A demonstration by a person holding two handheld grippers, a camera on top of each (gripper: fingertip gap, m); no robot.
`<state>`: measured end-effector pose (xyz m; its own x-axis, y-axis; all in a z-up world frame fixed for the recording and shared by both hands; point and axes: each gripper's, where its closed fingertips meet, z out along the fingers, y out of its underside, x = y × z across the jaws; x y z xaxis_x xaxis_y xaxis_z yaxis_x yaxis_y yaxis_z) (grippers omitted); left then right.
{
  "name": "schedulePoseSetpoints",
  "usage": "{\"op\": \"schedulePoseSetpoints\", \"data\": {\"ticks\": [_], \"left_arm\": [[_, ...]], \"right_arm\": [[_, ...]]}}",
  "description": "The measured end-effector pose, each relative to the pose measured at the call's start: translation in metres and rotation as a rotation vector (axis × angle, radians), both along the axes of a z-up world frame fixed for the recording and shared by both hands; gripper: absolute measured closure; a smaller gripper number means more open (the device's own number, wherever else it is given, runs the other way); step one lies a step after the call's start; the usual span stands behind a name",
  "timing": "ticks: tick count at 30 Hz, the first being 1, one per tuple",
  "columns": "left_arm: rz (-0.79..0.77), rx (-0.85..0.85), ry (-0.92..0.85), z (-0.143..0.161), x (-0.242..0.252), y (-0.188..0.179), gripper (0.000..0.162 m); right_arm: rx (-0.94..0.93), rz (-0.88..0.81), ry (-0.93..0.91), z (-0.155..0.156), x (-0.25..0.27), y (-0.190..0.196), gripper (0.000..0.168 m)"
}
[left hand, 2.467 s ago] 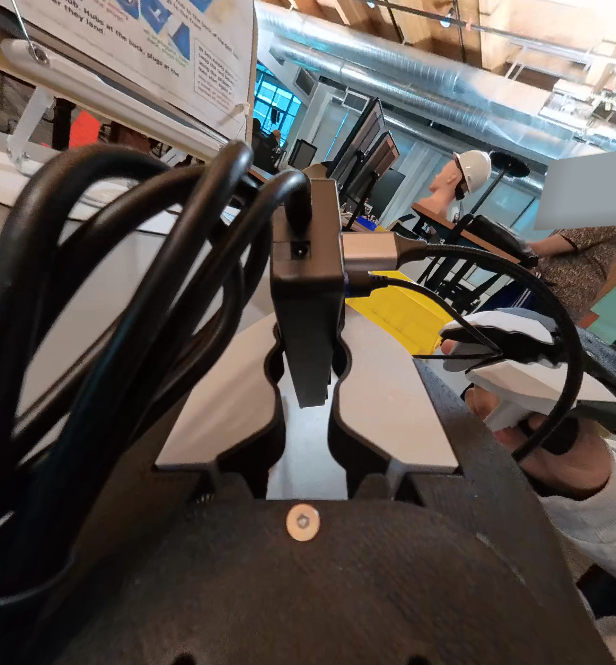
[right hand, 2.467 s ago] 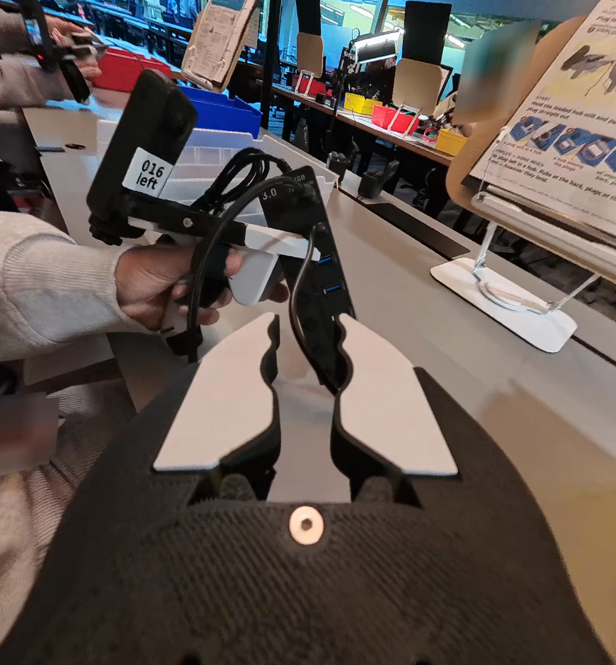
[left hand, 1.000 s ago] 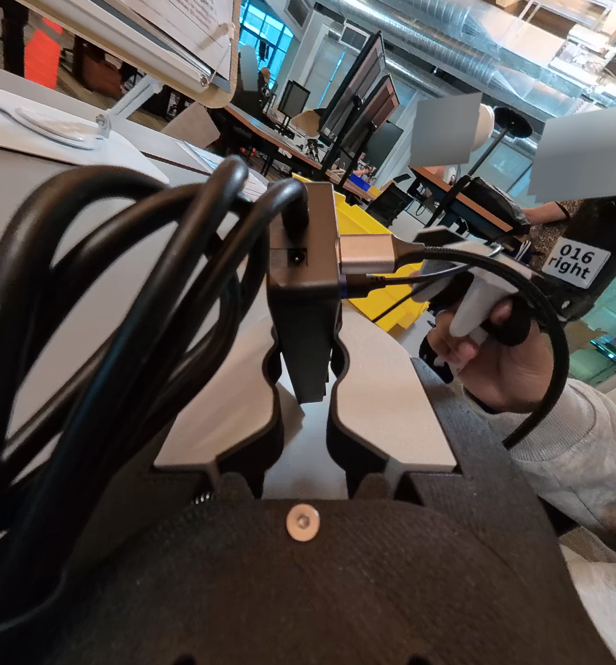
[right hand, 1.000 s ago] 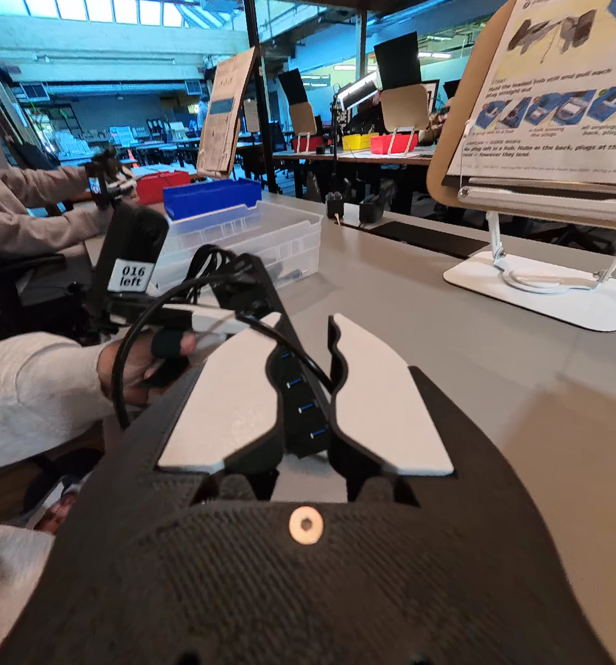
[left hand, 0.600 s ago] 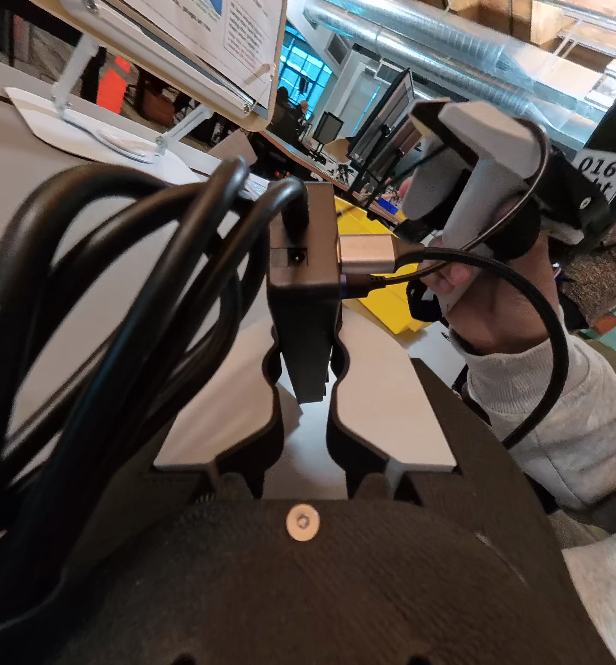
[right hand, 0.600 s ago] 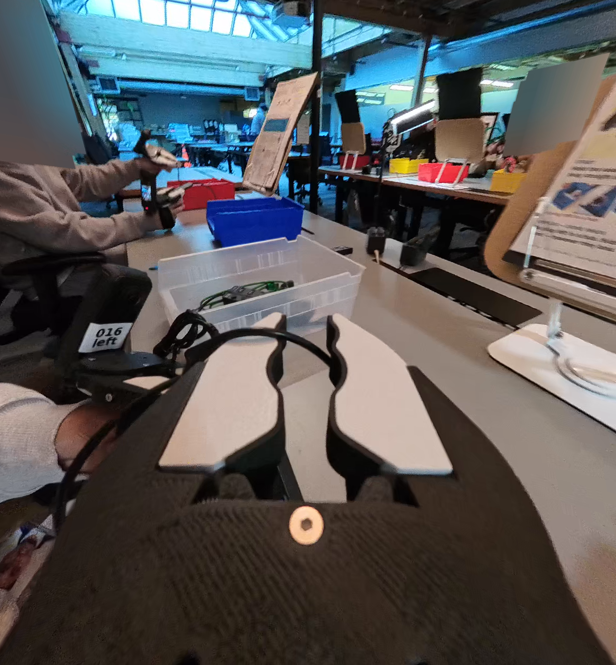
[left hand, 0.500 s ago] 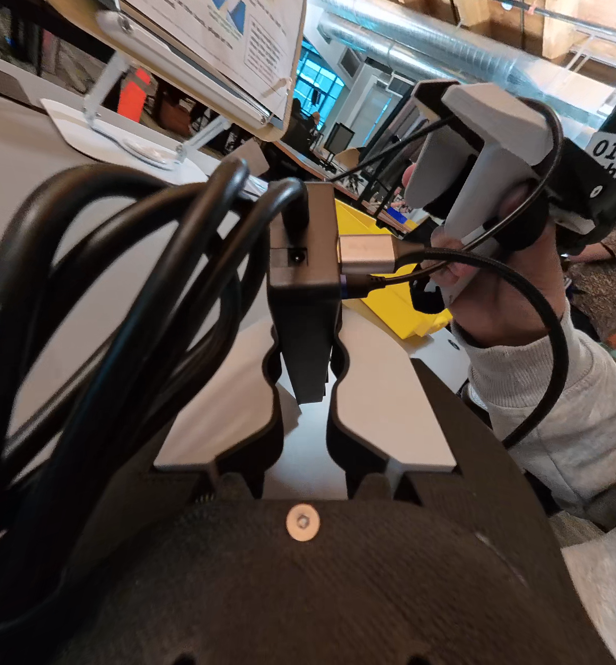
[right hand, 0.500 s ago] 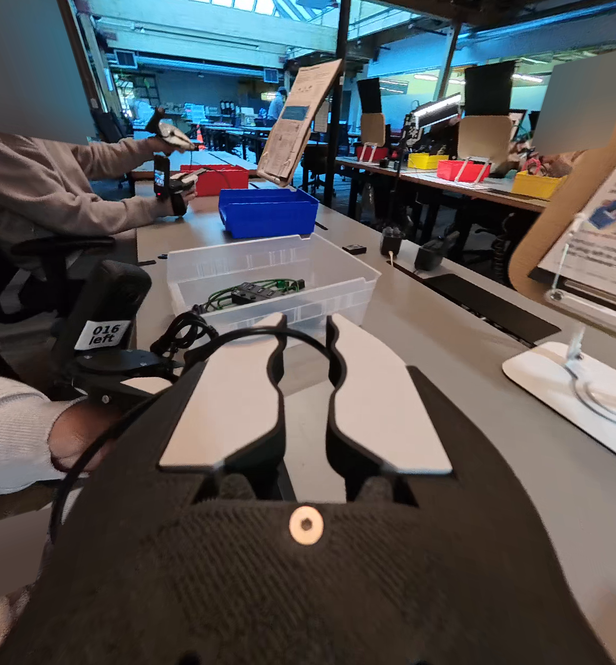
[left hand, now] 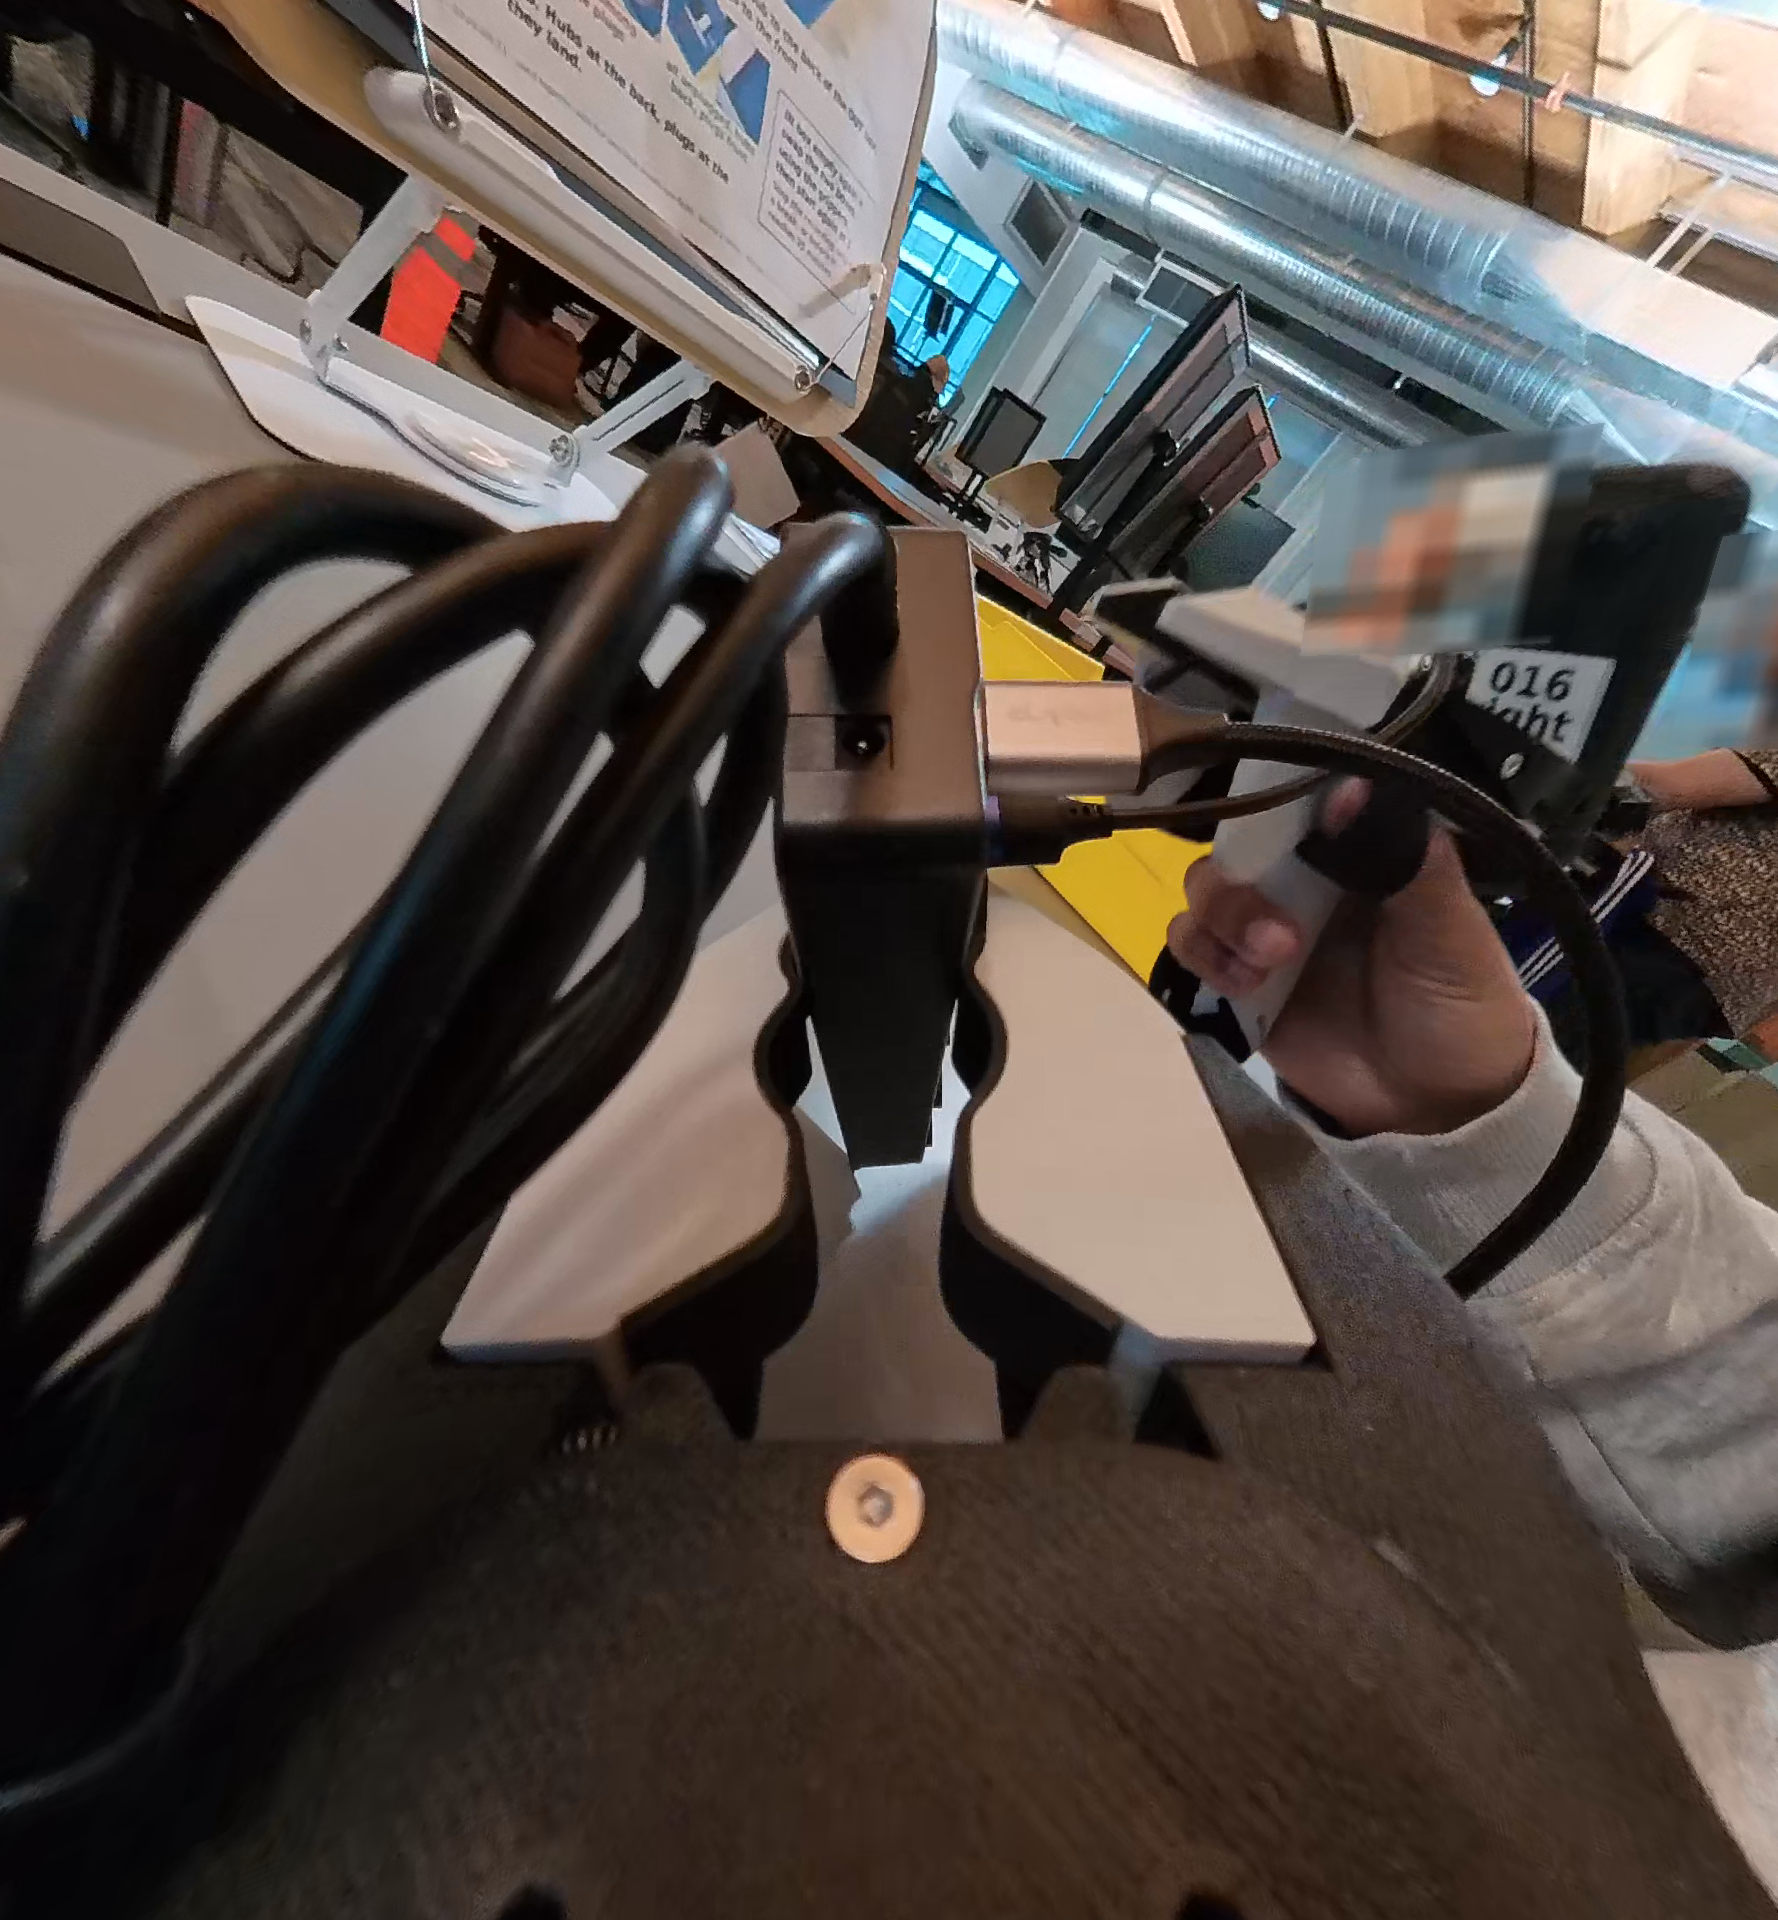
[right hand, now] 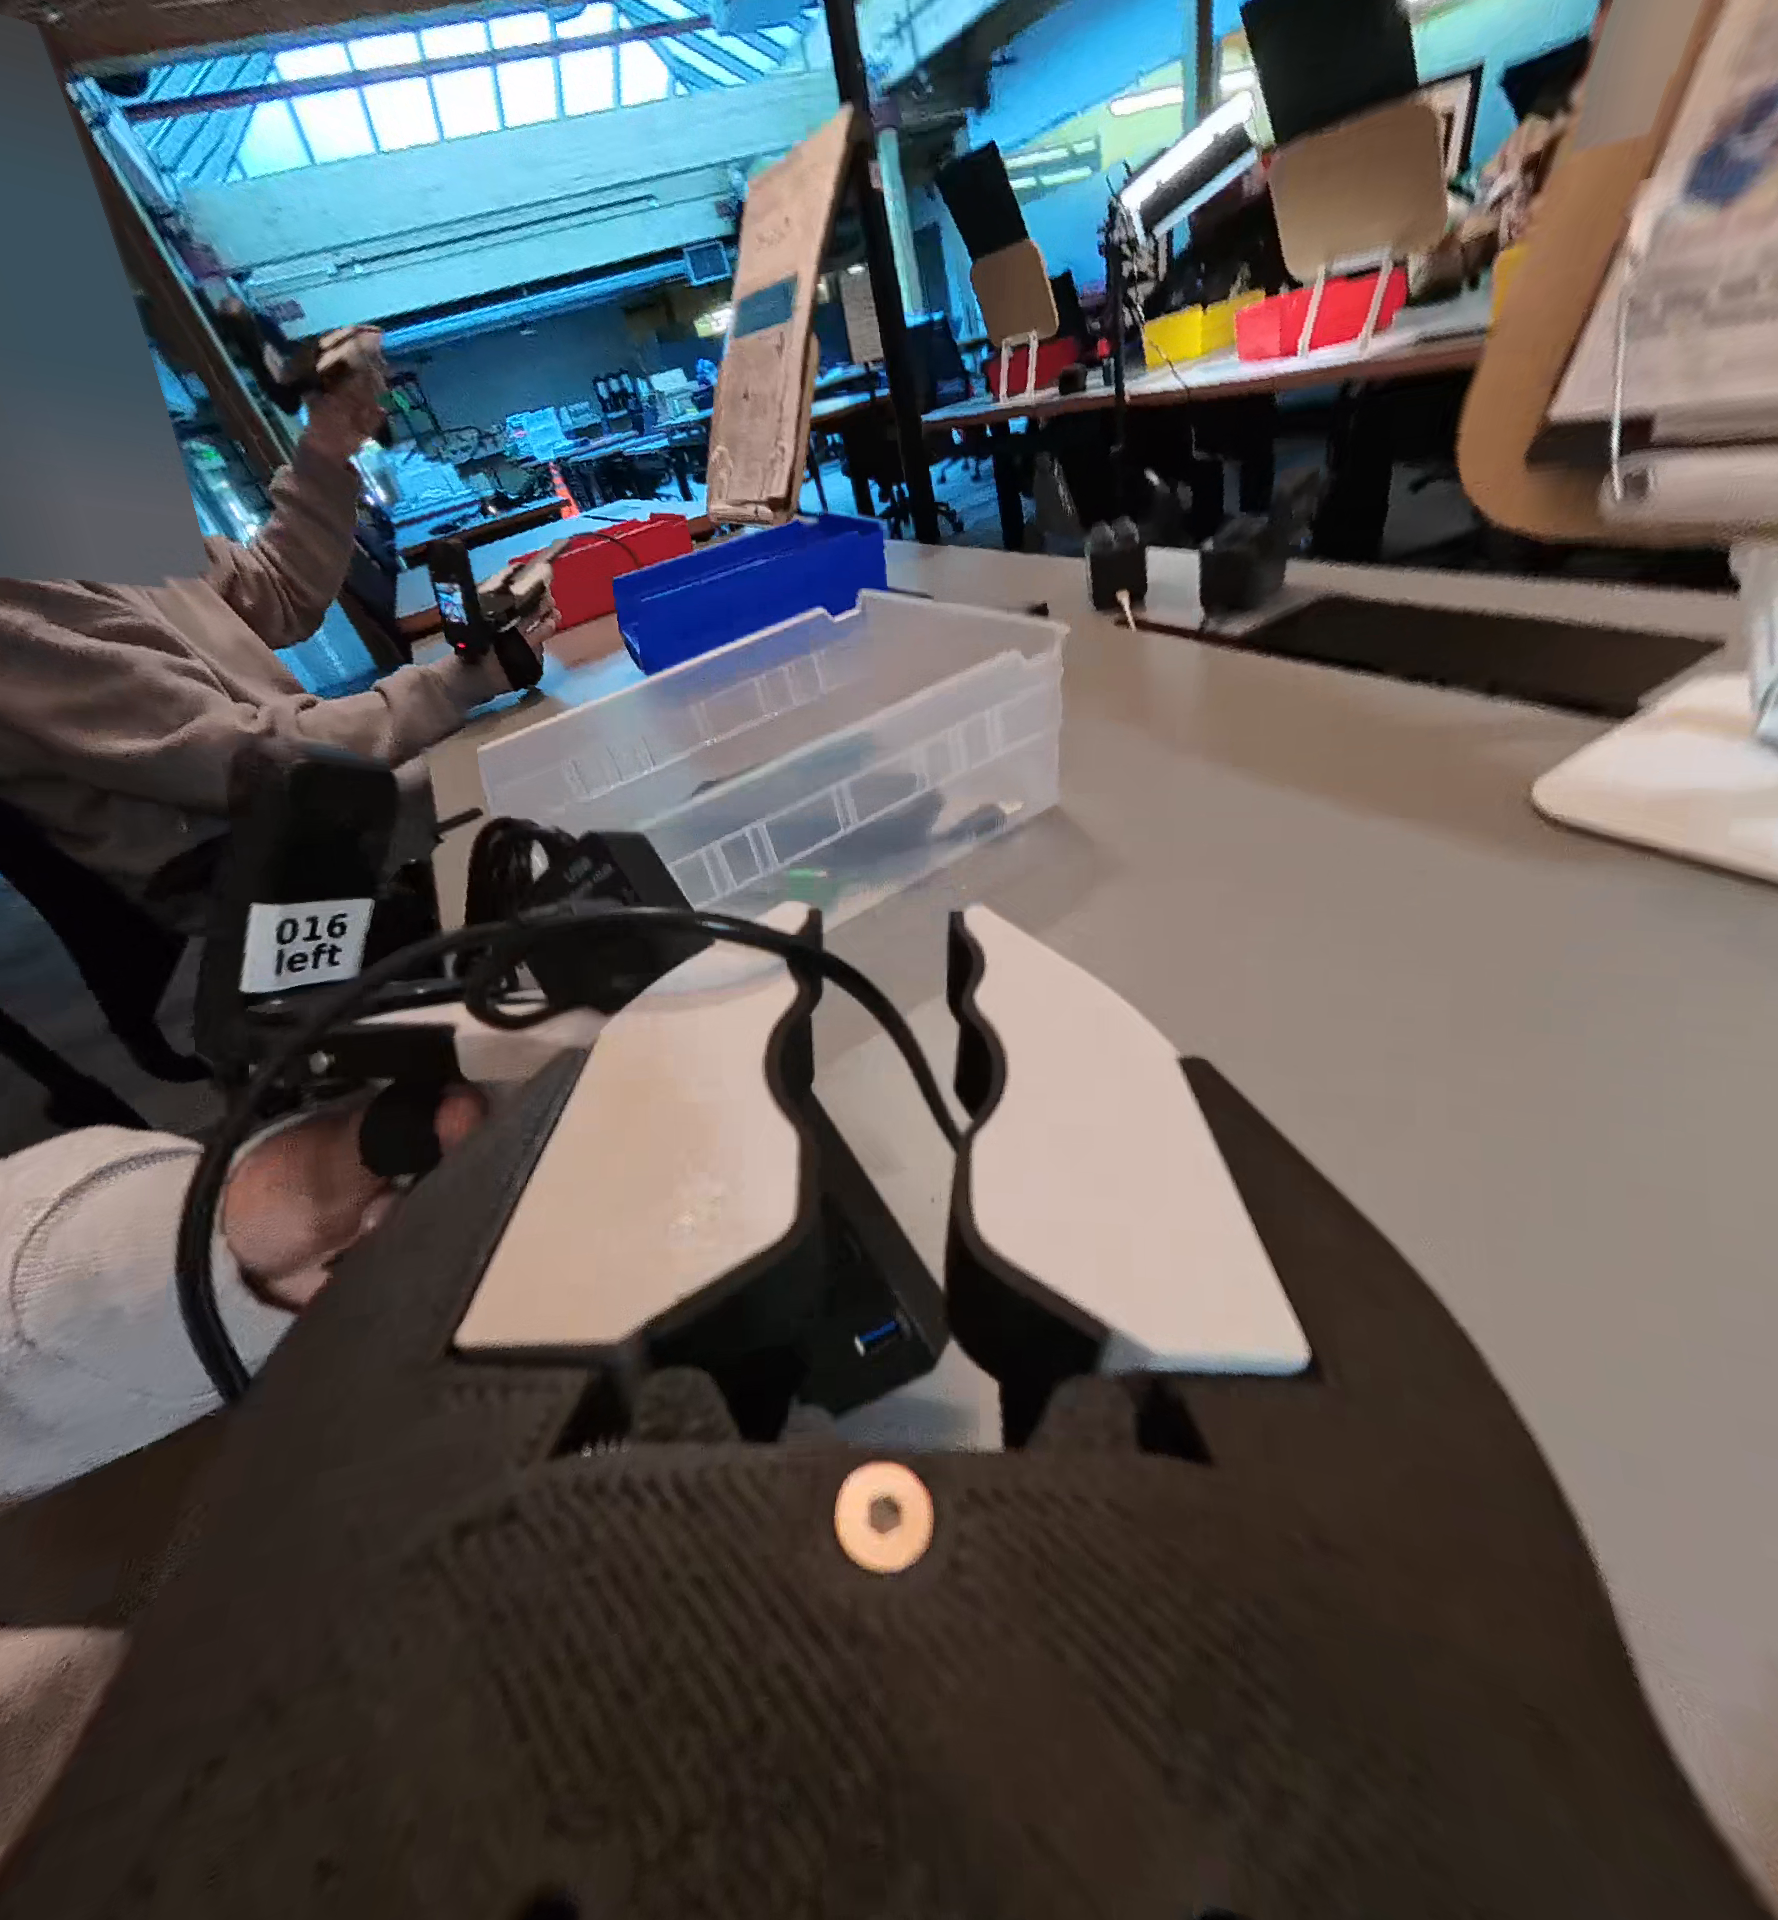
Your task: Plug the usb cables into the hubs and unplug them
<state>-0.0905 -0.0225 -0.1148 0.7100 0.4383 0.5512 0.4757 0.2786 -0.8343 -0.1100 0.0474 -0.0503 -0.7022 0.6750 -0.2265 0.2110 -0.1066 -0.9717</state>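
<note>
Currently the left gripper [left hand: 877, 1049] is clenched on the lower end of a black hub [left hand: 880, 821], holding it upright above the grey table [right hand: 1436, 935]. Two plugs sit in the hub's right side: a silver plug [left hand: 1061, 738] on a braided cable [left hand: 1550, 904], and just below it a smaller dark plug [left hand: 1036, 831] on a thin cable. A thick bundle of black cord [left hand: 324, 831] loops off the hub's top and hangs to the left.

Right gripper [right hand: 885, 1060] is released, fingers apart with nothing pinched. A thin black cable [right hand: 864, 1013] crosses the gap between them, and the hub's port face shows low behind the fingers. In the left wrist view this gripper sits just right of the plugs, facing the hub.

Clear bin [right hand: 781, 727] with more cables stands further back on the table; paper stand [right hand: 1716, 769] to the right.

Judgement: step in hand looks like lining up to pull a plug.

Risks:
- Plugs are stacked close; fingers could close on both, or on a cable instead of a plug body, straining the cable.
- Loose thin cable in the gap may snag.
- Hub is held only by its end; a sideways pull could twist it in the grip.
- Heavy cord bundle may drag the hub over.
</note>
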Motion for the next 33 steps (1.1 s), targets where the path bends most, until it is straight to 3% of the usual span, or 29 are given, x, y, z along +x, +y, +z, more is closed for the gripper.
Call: {"op": "schedulePoseSetpoints", "data": {"ticks": [1,9,17,25,33], "left_arm": [[0.000,0.001,-0.001,0.000,-0.001,0.001,0.136],[-0.012,0.008,-0.006,0.001,-0.013,0.011,0.136],[-0.023,0.018,-0.007,0.003,-0.024,0.026,0.136],[-0.028,0.012,-0.012,0.002,-0.022,0.028,0.136],[0.006,0.064,-0.067,0.002,-0.022,0.013,0.137]], "right_arm": [[-0.010,-0.006,-0.029,-0.007,-0.001,0.004,0.144],[-0.012,-0.051,-0.132,-0.035,-0.001,0.030,0.140],[0.013,-0.145,-0.144,-0.043,0.000,0.061,0.138],[0.103,-0.200,-0.021,-0.004,-0.021,0.078,0.141],[0.020,0.012,-0.010,0.046,-0.051,0.028,0.141]]}}
